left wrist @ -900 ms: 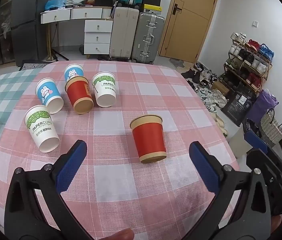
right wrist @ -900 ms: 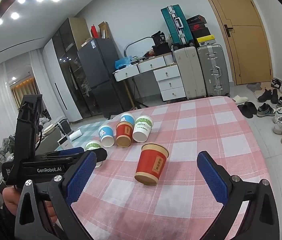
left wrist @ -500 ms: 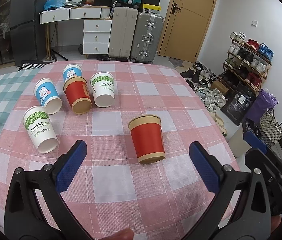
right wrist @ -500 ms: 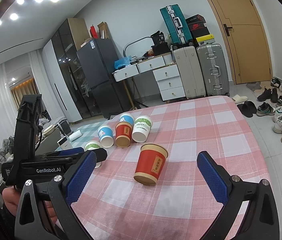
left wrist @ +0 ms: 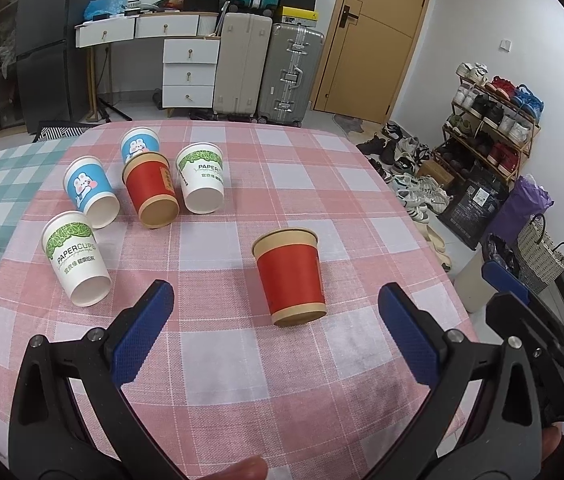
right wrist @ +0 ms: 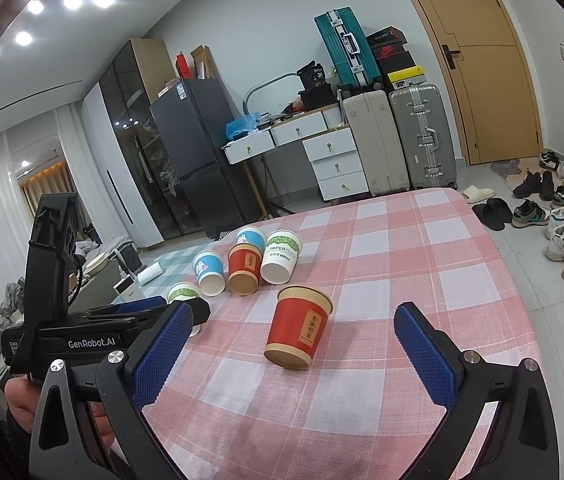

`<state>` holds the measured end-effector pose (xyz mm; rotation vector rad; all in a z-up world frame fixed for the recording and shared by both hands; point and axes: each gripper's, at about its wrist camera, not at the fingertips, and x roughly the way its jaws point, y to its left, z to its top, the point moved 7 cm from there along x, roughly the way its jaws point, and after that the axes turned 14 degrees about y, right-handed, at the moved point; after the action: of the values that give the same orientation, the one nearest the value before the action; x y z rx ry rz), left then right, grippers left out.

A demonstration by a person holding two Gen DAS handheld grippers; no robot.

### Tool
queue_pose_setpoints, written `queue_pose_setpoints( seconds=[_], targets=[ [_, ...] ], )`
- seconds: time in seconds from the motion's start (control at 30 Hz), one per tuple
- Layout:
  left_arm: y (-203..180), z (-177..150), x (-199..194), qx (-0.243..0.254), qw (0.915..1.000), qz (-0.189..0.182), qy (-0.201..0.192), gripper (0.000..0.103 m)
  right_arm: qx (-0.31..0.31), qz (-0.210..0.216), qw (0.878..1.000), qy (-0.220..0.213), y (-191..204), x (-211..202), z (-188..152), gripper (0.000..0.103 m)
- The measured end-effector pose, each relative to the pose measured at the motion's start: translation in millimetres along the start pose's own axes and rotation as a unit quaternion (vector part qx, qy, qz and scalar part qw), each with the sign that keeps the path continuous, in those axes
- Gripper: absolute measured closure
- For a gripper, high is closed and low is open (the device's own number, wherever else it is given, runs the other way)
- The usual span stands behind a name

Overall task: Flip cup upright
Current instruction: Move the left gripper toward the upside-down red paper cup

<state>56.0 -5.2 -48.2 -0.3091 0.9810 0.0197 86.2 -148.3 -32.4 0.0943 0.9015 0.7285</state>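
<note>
Covering the table, a pink checked cloth (left wrist: 290, 168) is seen; suitcases (left wrist: 266, 68) are stood beyond. Both the left gripper (left wrist: 274, 312) and right gripper (right wrist: 290, 336) are held spread, empty, before the red cup (left wrist: 290, 276).

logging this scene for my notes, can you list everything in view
red cup: 1, red with tan rims, alone near the table's middle, between both grippers' fingers in view
grouped cups: 5, two blue, two white-green, one red, far left of table
tablecloth: 1, pink-white check
suitcases: 3, beige, silver, teal, by the wall
drawers: 1, white
fridge: 1, dark
door: 1, tan
shoe rack: 1, right wall
left hand-held gripper: 1, black with blue pads, open
right hand-held gripper: 1, same, open
</note>
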Motion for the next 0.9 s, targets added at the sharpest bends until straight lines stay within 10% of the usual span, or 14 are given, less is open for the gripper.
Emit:
queue_pose_setpoints(
  seconds=[0.63,0.9],
  targets=[
    [-8,15,19,0.018,0.9994,0.005,-0.03,0.001,0.016,-0.001,1.0,0.002,-17,7,-3,0.0],
    [-4,37,84,0.008,0.9994,0.014,0.031,0.001,0.043,-0.003,0.999,0.014,-48,27,-7,0.0]
  ],
)
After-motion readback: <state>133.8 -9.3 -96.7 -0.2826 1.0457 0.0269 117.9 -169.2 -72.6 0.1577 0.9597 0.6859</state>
